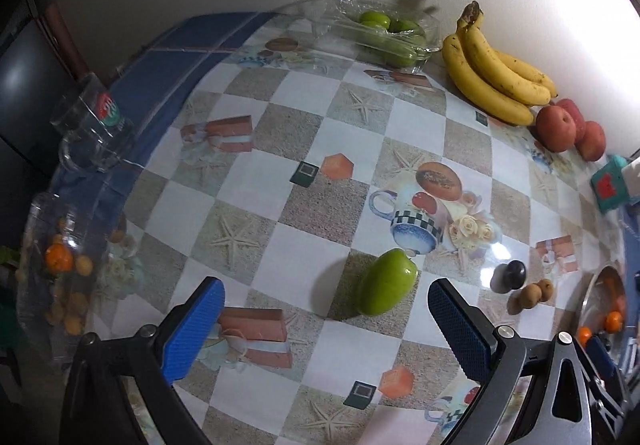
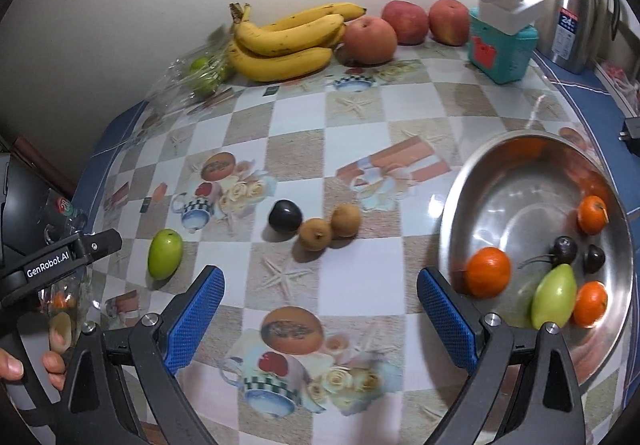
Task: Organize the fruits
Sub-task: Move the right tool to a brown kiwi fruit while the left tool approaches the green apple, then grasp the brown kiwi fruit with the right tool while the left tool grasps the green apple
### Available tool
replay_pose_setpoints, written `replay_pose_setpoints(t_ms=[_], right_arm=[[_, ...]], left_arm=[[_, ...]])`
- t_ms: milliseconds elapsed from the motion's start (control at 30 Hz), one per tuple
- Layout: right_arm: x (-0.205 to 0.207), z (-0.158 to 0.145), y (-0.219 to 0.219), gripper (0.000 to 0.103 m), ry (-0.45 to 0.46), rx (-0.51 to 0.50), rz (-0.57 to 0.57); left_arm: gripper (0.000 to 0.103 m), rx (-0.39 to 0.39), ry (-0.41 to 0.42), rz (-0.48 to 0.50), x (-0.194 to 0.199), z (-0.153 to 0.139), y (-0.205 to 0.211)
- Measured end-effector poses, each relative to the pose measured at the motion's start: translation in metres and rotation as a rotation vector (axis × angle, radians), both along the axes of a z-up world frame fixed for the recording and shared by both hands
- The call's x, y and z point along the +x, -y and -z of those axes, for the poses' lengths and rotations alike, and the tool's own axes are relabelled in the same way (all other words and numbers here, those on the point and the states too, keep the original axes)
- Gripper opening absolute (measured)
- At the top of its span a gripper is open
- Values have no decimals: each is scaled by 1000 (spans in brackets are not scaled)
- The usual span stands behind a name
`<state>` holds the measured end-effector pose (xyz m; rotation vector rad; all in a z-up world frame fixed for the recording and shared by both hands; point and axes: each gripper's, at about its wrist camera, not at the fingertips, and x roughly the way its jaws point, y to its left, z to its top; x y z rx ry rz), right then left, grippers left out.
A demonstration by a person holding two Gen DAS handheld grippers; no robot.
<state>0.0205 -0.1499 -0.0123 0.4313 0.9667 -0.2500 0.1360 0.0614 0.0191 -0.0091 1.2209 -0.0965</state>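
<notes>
Item: green fruit [image 1: 387, 282], lying loose on the table [image 1: 280, 133], well left of the steel bowl [image 2: 520, 181] collecting small fruits. Left gripper [image 1: 326, 319] hovering spread, framing it, likely for pickup. Right gripper [image 2: 320, 305] idling, parted, empty beside the bowl.

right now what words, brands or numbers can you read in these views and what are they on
"GenRobot.AI": on the left tongs, seen from the right wrist view.
"24": on the label of the steel thermos; the smaller print under it is too small to read.
Glass mug: red and green logo, blurred, unreadable.
Teal box: red mark, no legible text.
</notes>
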Motion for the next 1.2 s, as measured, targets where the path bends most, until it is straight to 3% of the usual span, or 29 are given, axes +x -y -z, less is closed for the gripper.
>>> replay_pose_setpoints(t_ms=[333, 800, 900, 1000, 1100, 1200], right_arm=[[17, 8, -4, 97, -10, -2, 18], [36, 21, 13, 95, -36, -23, 79], [38, 23, 16, 74, -37, -33, 90], [42, 29, 18, 69, -47, -25, 98], [43, 34, 22, 53, -49, -7, 110], [44, 37, 26, 51, -49, 2, 119]], left_arm=[[103, -26, -68, 36, 13, 24, 1], [98, -19, -61, 148, 22, 49, 34], [88, -20, -76, 160, 23, 54, 38], [86, -14, -88, 165, 24, 60, 40], [71, -14, -98, 167, 26, 63, 41], [63, -14, -104, 166, 28, 66, 41]])
